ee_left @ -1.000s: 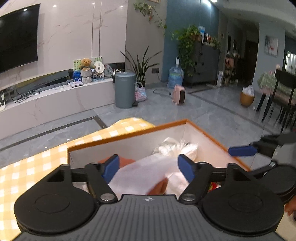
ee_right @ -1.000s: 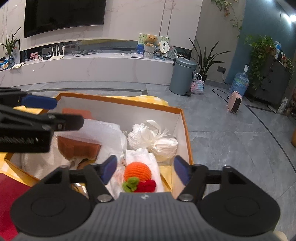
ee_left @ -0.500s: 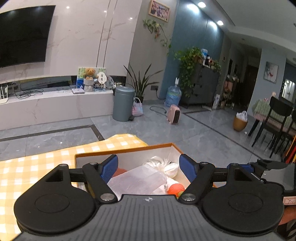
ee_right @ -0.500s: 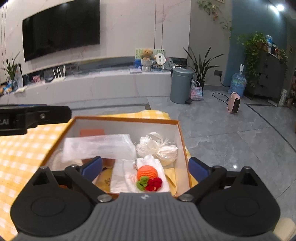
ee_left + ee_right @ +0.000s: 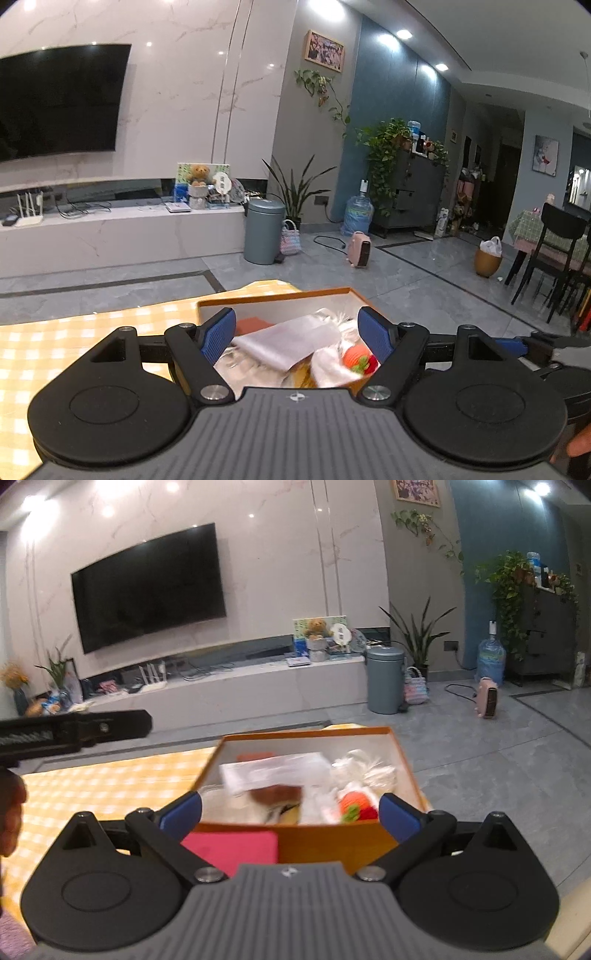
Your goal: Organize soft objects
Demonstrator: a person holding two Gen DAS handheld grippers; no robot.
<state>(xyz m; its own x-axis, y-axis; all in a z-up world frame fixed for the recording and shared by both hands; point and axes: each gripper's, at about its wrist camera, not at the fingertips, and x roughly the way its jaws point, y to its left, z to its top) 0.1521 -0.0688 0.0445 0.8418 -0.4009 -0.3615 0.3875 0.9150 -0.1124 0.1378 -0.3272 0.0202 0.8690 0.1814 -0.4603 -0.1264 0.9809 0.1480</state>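
Observation:
An orange-rimmed box point(image 5: 306, 734) stands on a yellow checked tablecloth point(image 5: 110, 782). In it lie a clear plastic bag point(image 5: 273, 771), a white bundle point(image 5: 365, 771), an orange crocheted fruit with green and red point(image 5: 356, 805) and a brown soft piece point(image 5: 275, 794). The box also shows in the left wrist view point(image 5: 280, 295) with the bag point(image 5: 291, 341) and the fruit point(image 5: 356, 360). My left gripper point(image 5: 297, 334) is open and empty, raised behind the box. My right gripper point(image 5: 290, 814) is open and empty, drawn back in front of the box.
A pink flat object point(image 5: 236, 847) lies on the cloth at the box's near side. Beyond the table are a TV bench point(image 5: 229, 686), a grey bin point(image 5: 384, 679), a pink heater point(image 5: 487, 698) and dining chairs point(image 5: 550, 254).
Both grippers have pulled back and up from the box. The right gripper's jaws have spread wider. The box contents now sit farther ahead of both.

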